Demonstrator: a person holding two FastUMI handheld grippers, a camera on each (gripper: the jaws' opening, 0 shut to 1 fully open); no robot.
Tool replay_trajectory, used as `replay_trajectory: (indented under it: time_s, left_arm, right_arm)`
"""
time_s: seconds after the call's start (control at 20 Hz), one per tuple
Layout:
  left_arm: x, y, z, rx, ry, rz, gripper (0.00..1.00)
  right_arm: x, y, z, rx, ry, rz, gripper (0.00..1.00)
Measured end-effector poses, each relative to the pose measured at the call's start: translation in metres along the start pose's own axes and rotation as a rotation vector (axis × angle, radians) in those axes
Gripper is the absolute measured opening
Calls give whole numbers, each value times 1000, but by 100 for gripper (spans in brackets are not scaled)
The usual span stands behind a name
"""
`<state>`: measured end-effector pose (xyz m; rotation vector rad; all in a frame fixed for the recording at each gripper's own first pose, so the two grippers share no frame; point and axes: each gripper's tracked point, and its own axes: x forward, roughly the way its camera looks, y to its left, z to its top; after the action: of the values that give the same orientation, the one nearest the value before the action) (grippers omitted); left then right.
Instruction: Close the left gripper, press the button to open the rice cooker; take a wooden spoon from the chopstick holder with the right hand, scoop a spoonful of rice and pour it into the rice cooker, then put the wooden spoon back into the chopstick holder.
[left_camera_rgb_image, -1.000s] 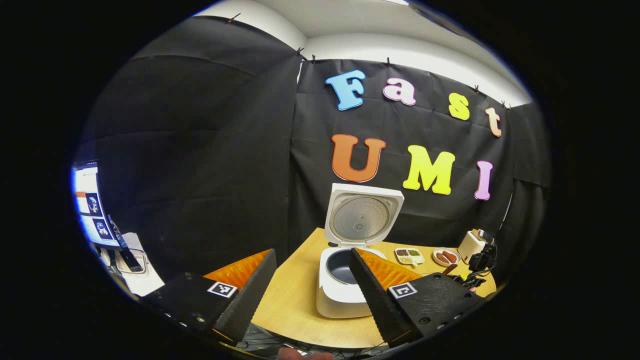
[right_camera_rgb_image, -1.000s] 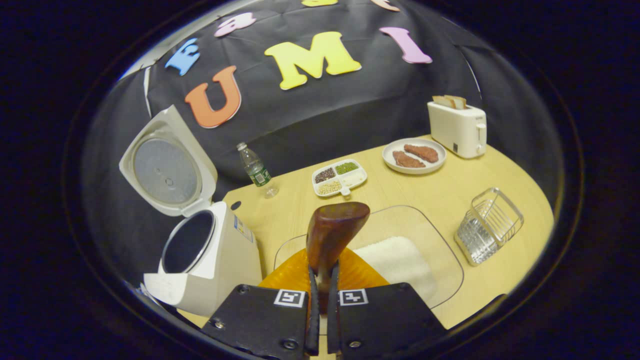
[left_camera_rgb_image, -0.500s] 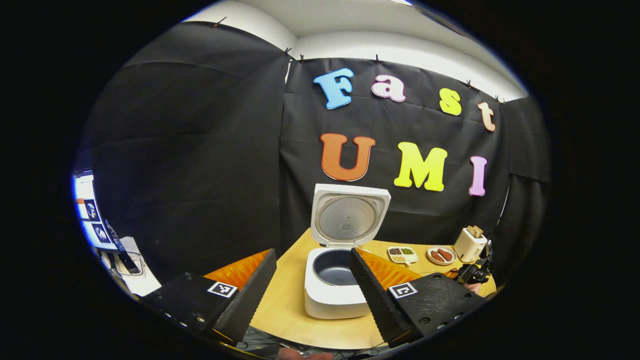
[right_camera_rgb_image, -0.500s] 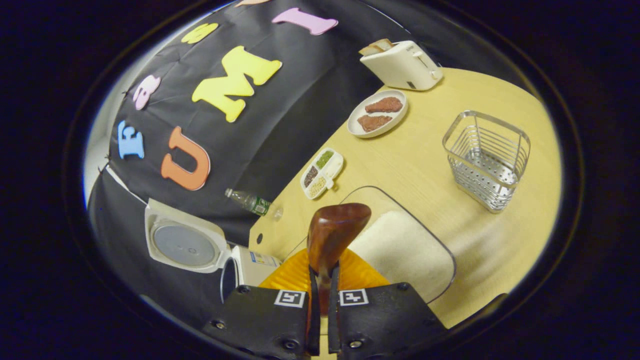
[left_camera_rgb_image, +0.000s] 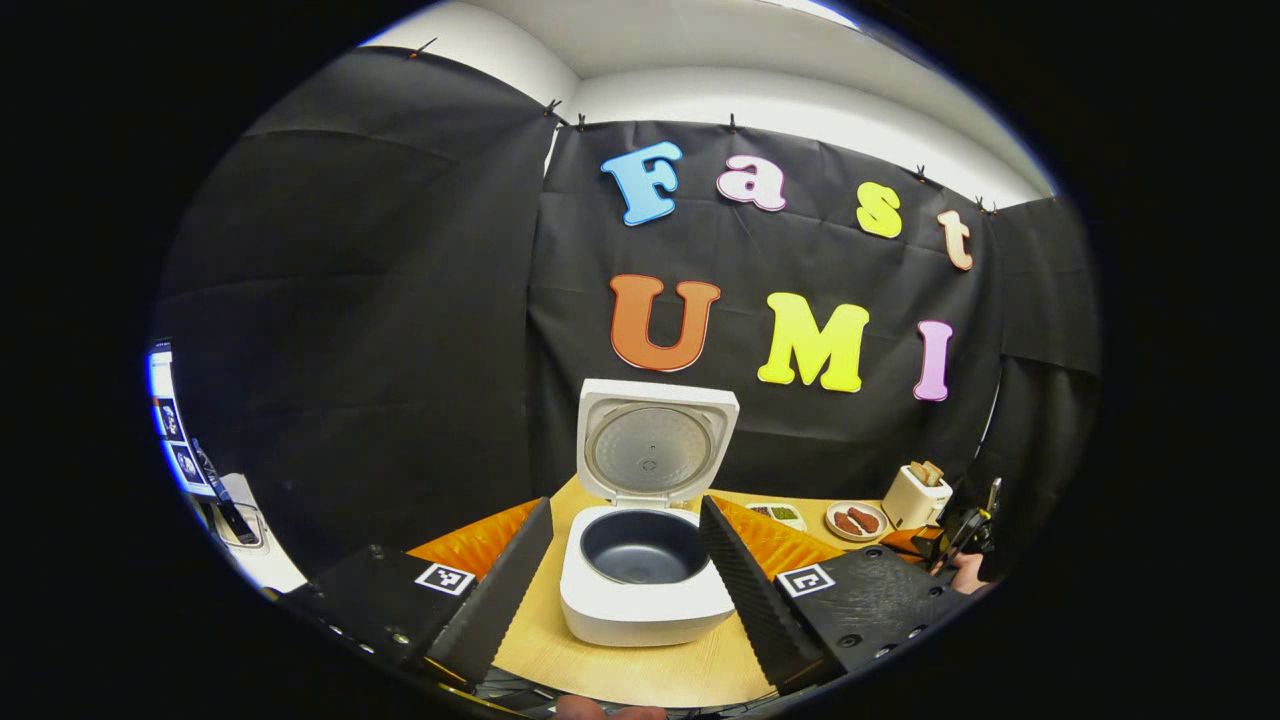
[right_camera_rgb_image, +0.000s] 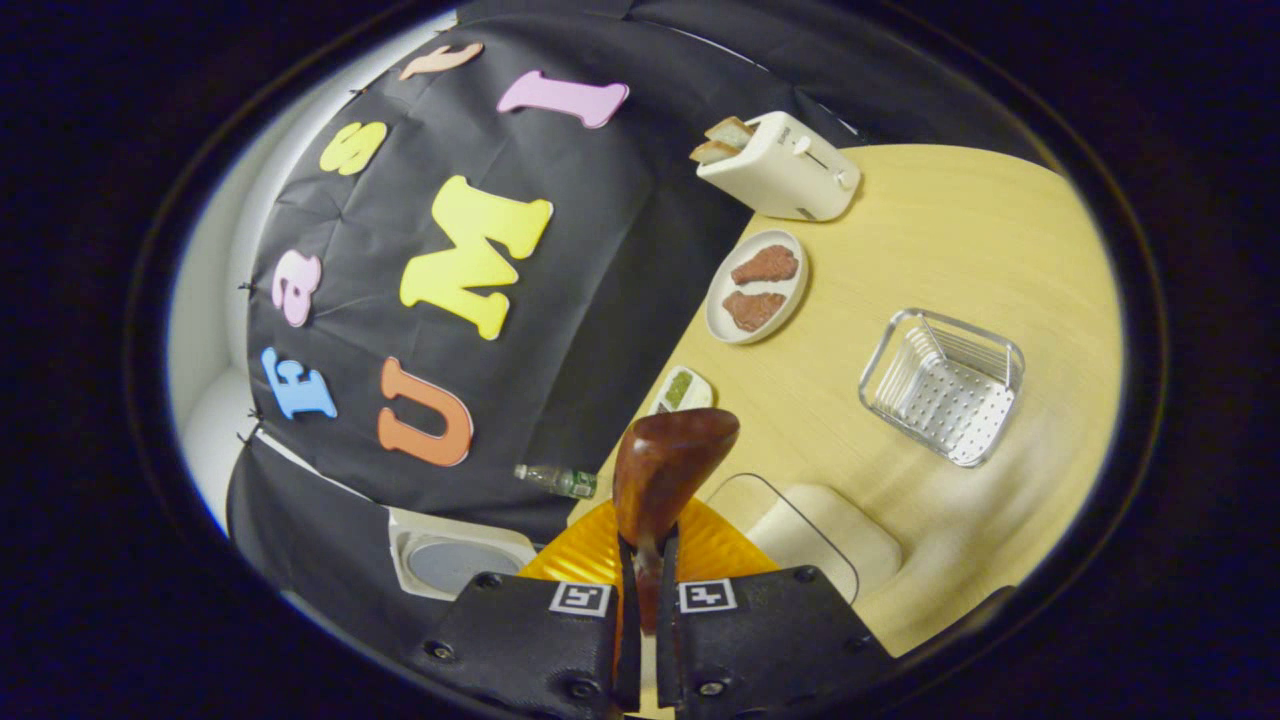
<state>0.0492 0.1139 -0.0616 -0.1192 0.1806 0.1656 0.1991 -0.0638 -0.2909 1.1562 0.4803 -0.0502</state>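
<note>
The white rice cooker (left_camera_rgb_image: 645, 590) stands on the table with its lid (left_camera_rgb_image: 655, 450) up and its dark pot showing. My left gripper (left_camera_rgb_image: 625, 510) is open, a little short of the cooker, which sits between its fingers. My right gripper (right_camera_rgb_image: 645, 560) is shut on the handle of the wooden spoon (right_camera_rgb_image: 670, 470), whose dark bowl points forward; I cannot tell whether it carries rice. Under it lies the clear tray with white rice (right_camera_rgb_image: 825, 525). The wire chopstick holder (right_camera_rgb_image: 945, 385) stands farther right. The cooker's lid (right_camera_rgb_image: 455, 560) shows at the lower left.
On the wooden table (right_camera_rgb_image: 950, 240) are a toaster with bread (right_camera_rgb_image: 785, 165), a plate with two meat pieces (right_camera_rgb_image: 757, 285), a divided dish of grains (right_camera_rgb_image: 680, 390) and a plastic bottle (right_camera_rgb_image: 557, 481). The other gripper and a hand (left_camera_rgb_image: 965, 565) are at the table's right end.
My right gripper has rolled and swung away from the cooker with the spoon, so the scene tilts and the holder comes nearer. The cooker has shifted left to sit between my left fingers.
</note>
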Motion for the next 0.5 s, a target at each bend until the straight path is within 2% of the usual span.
replay_trajectory:
  time_s: [0.15,0.3,0.5]
  left_arm:
    - [-1,10,2,42,-20,18,94]
    - [-6,15,5,23,-33,27,94]
    - [-12,20,8,0,-39,13,94]
  right_arm:
    - [-1,48,1,0,10,71,11]
    - [7,103,-10,-18,35,136,11]
    - [34,160,-46,-91,85,165,11]
